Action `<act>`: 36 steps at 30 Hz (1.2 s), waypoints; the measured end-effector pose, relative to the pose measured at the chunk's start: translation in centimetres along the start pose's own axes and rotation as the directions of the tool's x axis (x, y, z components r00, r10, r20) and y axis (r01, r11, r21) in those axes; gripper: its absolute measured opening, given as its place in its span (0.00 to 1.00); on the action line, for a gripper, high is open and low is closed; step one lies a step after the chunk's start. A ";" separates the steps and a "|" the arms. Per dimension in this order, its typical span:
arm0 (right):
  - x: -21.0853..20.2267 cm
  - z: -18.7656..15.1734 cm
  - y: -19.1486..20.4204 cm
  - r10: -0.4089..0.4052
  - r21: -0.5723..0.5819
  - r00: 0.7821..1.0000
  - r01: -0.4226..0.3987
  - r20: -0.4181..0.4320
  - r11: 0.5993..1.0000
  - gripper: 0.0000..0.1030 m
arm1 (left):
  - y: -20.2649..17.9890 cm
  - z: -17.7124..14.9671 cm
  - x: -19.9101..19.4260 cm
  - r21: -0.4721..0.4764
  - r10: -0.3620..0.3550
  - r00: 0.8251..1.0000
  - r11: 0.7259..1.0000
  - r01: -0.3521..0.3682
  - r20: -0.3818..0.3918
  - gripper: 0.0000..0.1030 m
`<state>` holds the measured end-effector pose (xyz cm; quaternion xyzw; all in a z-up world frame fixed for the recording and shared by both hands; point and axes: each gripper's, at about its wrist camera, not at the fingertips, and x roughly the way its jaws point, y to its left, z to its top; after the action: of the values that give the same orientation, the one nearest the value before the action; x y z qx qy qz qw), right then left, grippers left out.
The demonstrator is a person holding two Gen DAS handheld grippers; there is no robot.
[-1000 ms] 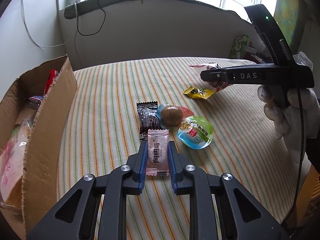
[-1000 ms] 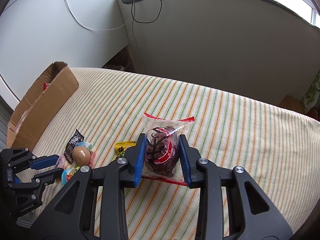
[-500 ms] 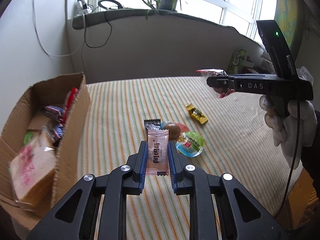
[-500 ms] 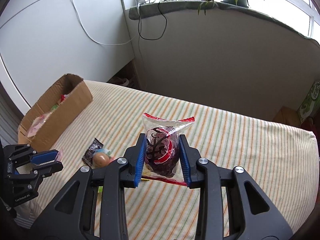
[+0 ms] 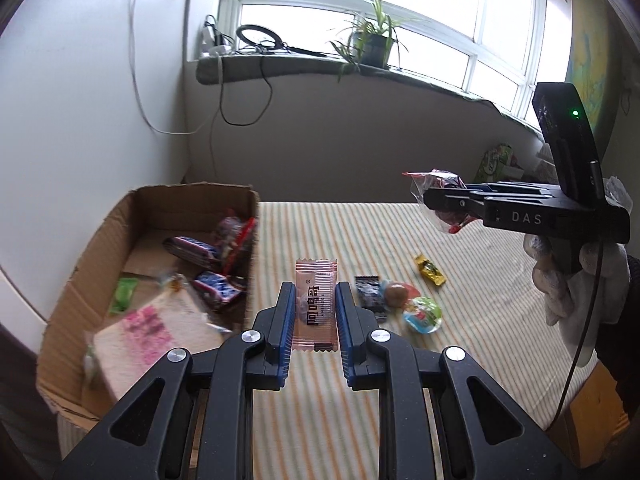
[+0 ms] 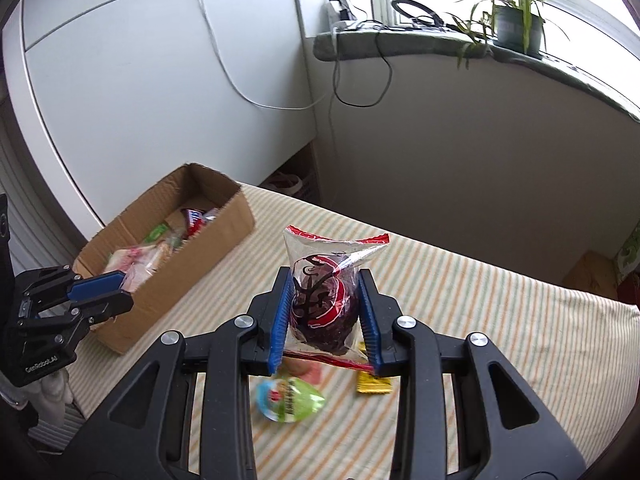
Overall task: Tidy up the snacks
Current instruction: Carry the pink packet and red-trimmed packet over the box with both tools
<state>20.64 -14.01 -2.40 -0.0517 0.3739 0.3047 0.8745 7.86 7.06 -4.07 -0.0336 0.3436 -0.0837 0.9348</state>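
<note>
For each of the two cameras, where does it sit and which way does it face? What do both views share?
Left wrist: sits on the left gripper, faces along its fingers, shut on a pink packet, toward the box and window; the right gripper and gloved hand show.
Right wrist: sits on the right gripper, faces along its fingers, shut on a red-brown bag, toward the box; the left gripper shows.
Shared: box, striped cloth, jelly cup, yellow candy.
</note>
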 end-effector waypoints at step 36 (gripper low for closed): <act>10.6 5.7 16.0 0.170 -0.150 0.980 -0.185 -0.108 0.971 0.32 | 13.0 -1.5 -2.4 -0.118 0.185 0.983 0.976 -0.184 0.000 0.18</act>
<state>20.72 5.96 -3.35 -0.1019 0.3925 0.4078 0.8181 6.86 20.27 -5.27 -0.0571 0.3443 0.0241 0.9368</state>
